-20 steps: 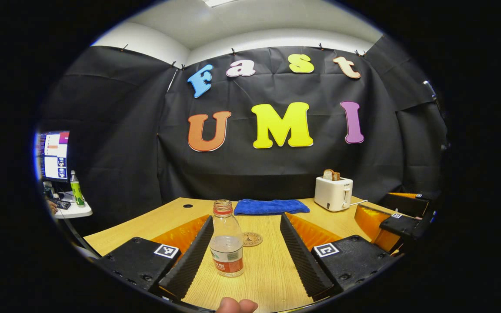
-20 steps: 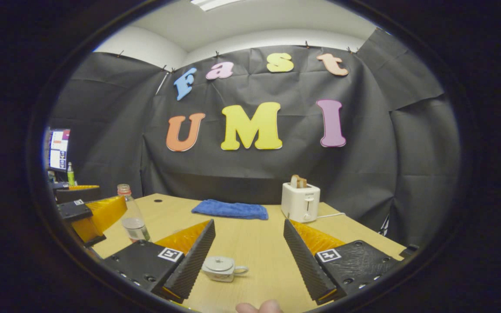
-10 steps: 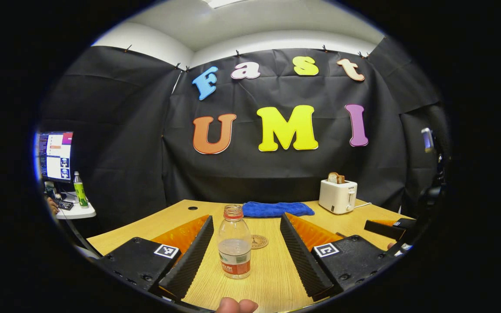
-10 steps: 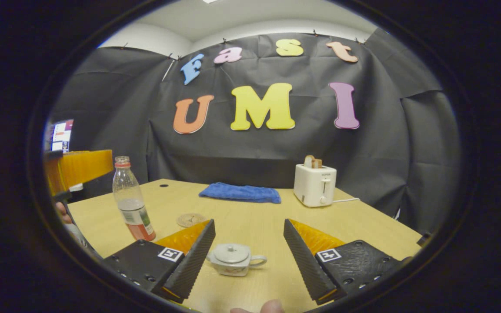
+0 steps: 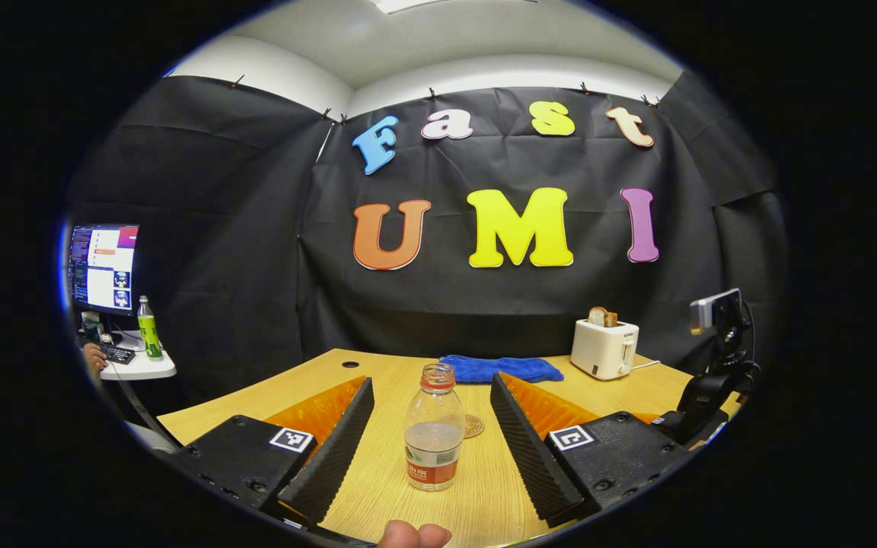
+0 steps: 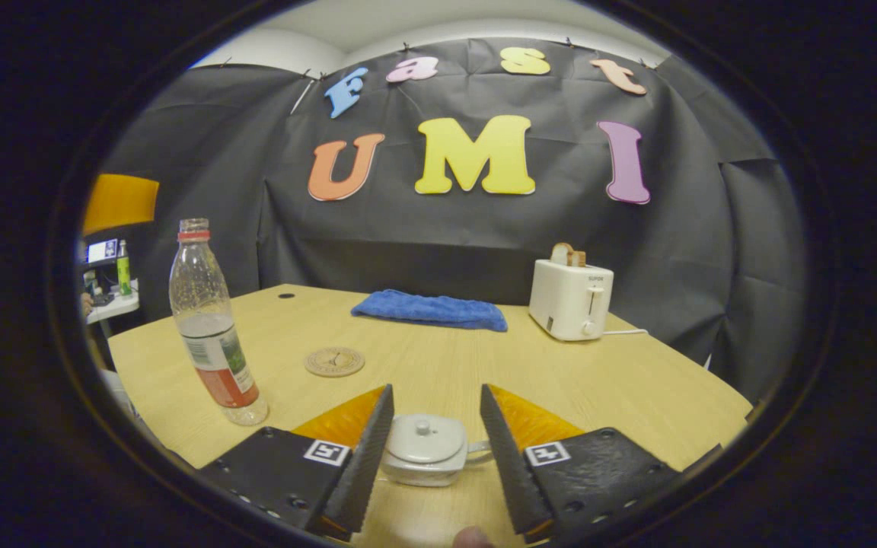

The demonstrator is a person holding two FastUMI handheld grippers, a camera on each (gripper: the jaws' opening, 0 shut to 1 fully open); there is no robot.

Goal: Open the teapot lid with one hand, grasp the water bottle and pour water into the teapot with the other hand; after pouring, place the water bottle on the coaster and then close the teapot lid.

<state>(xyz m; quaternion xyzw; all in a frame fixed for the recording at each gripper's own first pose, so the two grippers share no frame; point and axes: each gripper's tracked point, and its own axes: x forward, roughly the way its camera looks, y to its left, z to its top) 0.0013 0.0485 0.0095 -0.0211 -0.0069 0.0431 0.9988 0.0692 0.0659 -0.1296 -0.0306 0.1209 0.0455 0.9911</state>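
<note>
Teapot (image 6: 425,449) is sitting on the table (image 6: 636,380) right between the right gripper (image 6: 429,449) fingers, lid (image 6: 423,435) still on w/ its small knob facing straight up. Handle is pointing toward the right finger and looks close to or touching it; spout is hidden, prob. toward the left finger. Pot is squat, so the long axis is running side to side, spout-to-handle, across the gap. Jaws are standing apart, narrowed around the pot but not clamped on anything.

Step in hand, as I'm reading it: getting the lid off. To do it well, I'd be aiming at the knob, not the body: raise a bit, centre over the knob, close gently, lift straight up so the pot isn't dragging.

Bottle (image 5: 434,438) is standing upright, uncapped, partly full, long axis vertical, mouth up, just ahead of the left gripper (image 5: 432,449) and between its fingers, no contact visible. Those jaws are wide apart. Coaster (image 5: 472,425) is lying just behind the bottle; towel (image 5: 499,368) and toaster (image 5: 604,348) are further back.
</note>
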